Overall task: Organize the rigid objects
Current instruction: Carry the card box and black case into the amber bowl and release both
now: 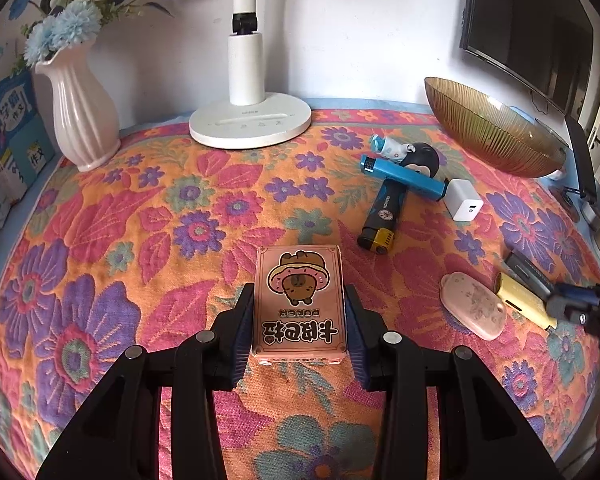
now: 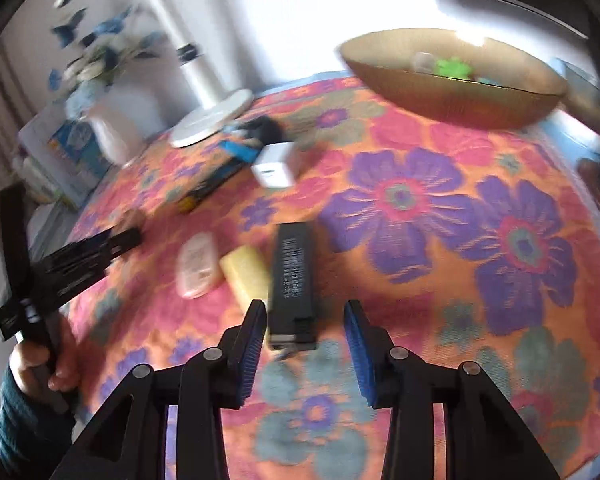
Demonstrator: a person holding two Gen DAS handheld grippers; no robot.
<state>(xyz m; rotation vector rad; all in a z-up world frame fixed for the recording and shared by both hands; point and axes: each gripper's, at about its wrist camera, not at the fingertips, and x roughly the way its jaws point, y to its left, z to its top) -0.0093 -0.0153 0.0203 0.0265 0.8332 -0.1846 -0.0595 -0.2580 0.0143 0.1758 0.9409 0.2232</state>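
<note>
The flowered cloth [image 1: 100, 240] covers the whole surface. At two o'clock in the left wrist view sits the amber bowl [image 1: 496, 128] (something green lies in it, seen from the right wrist). The left gripper [image 1: 300, 320] grips the pink poker card box [image 1: 300, 300], pads pressed on both long sides. The right gripper [image 2: 306, 340] stands parted, pads clear of the black rectangular block [image 2: 294, 280] lying between them at twelve o'clock, with a yellow piece [image 2: 246, 272] just beside it at eleven.
</note>
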